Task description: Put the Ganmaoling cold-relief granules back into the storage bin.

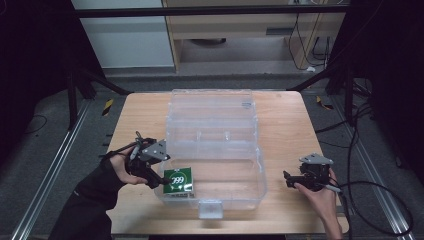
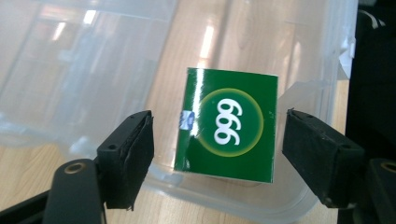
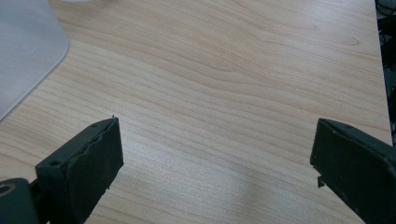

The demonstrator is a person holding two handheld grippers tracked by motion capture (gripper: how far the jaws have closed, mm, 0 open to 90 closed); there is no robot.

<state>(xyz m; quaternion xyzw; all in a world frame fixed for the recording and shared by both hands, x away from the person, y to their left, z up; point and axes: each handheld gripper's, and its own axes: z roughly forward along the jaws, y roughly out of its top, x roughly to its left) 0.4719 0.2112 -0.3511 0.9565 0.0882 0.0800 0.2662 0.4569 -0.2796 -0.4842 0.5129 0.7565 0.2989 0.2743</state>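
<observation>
Left gripper (image 2: 217, 154) hangs open astride our green box (image 2: 226, 125), jaws just clear of its sides; right gripper (image 1: 300, 181), open, idles well apart.

Beyond the left gripper's fingers (image 2: 126, 156), the green 999 box (image 2: 226, 124) hides its own lower faces, and its small blue-white label (image 2: 187, 119) is too blurred to read.
</observation>
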